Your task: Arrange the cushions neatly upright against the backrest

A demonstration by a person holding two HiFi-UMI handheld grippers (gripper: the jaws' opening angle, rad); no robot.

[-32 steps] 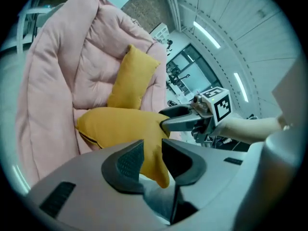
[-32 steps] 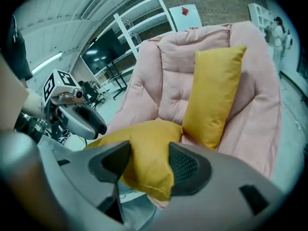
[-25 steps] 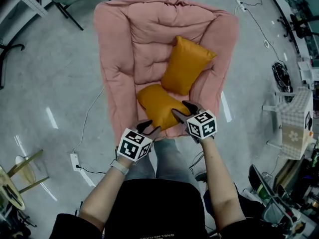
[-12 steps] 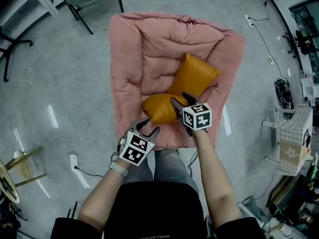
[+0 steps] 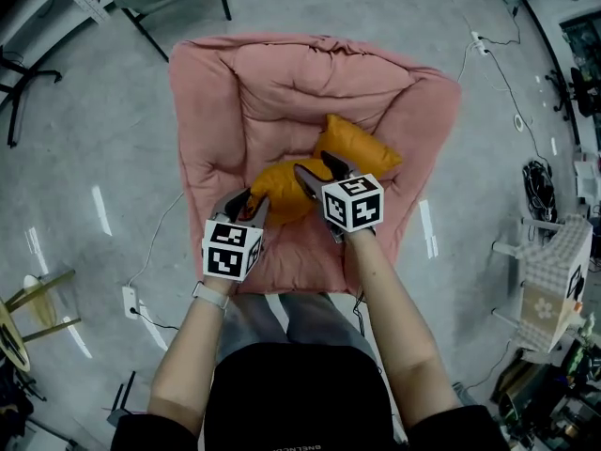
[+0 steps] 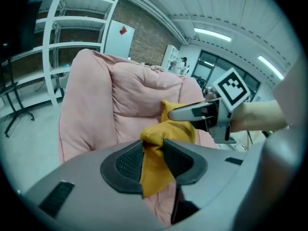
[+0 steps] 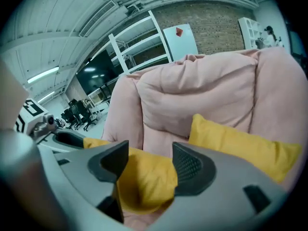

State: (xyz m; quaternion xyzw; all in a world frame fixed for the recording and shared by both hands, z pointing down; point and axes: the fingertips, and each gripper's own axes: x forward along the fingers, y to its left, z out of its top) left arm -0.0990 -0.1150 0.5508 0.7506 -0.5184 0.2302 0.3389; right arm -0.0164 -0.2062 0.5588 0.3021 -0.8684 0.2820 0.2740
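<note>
Two orange-yellow cushions are on a pink padded armchair (image 5: 282, 83). The rear cushion (image 5: 362, 148) leans against the backrest toward the right armrest, and it is also in the right gripper view (image 7: 240, 141). Both grippers hold the front cushion (image 5: 274, 188) bunched up over the seat. My left gripper (image 5: 240, 205) pinches a fold of its fabric (image 6: 153, 170); its jaws have just been closing. My right gripper (image 5: 319, 172) grips the cushion's bulging edge (image 7: 144, 177), which fills the gap between the pads; its jaws have just been opening a little.
The armchair stands on a grey floor. A dark chair frame (image 5: 141, 7) is behind it at the left. A power strip (image 5: 130, 301) with a cable lies at the left. A wooden stool (image 5: 33, 313) is near the left edge, and a cloth-covered stand (image 5: 554, 285) at the right.
Both grippers have moved away from the seat's front edge toward the backrest. The front cushion has come along, from lying flat to bunched up between them.
</note>
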